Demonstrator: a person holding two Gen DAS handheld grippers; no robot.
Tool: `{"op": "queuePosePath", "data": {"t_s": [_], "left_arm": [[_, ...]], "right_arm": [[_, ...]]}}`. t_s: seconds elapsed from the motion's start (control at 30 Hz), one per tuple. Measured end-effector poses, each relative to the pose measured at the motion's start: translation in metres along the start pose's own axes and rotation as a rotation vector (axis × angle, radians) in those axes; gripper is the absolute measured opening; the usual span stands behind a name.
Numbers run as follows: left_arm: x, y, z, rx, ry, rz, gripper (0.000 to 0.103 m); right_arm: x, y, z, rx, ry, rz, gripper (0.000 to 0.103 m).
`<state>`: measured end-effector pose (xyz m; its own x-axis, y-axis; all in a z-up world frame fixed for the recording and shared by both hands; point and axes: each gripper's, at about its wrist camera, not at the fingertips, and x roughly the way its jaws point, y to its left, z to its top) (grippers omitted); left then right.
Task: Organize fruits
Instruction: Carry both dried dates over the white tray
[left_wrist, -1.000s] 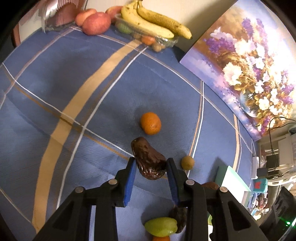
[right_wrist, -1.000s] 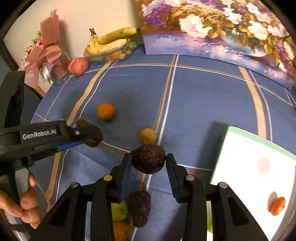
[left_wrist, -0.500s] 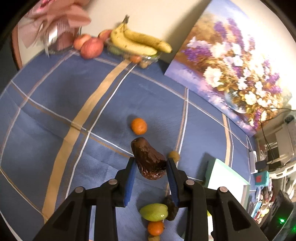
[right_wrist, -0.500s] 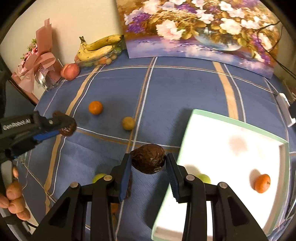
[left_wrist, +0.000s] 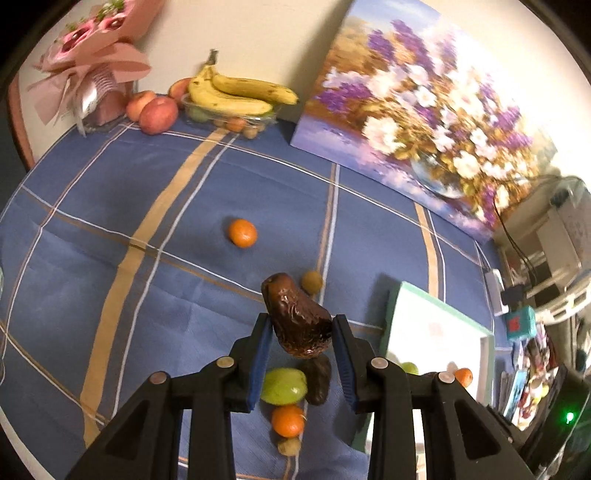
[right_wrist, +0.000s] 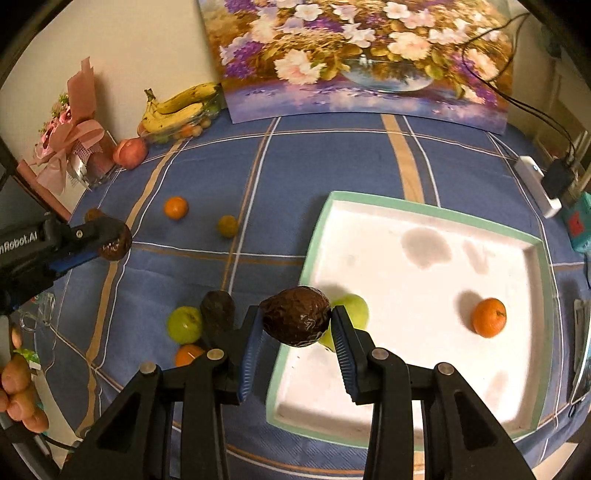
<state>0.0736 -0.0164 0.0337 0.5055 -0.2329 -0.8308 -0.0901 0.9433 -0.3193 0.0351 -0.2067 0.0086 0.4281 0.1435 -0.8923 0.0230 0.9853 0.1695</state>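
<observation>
I've lifted both grippers off the cloth; the right one's avocado now hangs over the white tray's near-left edge, I think.

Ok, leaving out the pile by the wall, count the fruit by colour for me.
Dark brown fruits: 3
Orange fruits: 3
Green fruits: 2
Small yellowish fruits: 2
Total: 10

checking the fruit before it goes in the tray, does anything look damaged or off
Yes: both held dark brown avocados look overripe. The one in the left gripper has wrinkled, shrivelled skin, and the one in the right gripper is puckered too. The orange tangerine in the white green-rimmed tray looks sound.
</observation>
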Motion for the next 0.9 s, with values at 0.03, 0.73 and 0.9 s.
{"op": "queuePosePath", "data": {"t_s": [0.03,0.73,0.9], "left_arm": [[0.000,-0.004,-0.002,0.010,0.003,-0.005,0.035],[0.045,-0.117,-0.074,0.338,0.215,-0.071,0.035],[0.056,-0.132,-0.092,0.390,0.270,-0.074,0.035]], "right_arm": [[-0.001,-0.004,-0.001,0.009,0.001,0.001,0.040],[-0.025,-0.124,-0.016,0.260,0.005,-0.145,0.040],[-0.034,-0.135,-0.017,0.282,-0.011,-0.192,0.040]]}}
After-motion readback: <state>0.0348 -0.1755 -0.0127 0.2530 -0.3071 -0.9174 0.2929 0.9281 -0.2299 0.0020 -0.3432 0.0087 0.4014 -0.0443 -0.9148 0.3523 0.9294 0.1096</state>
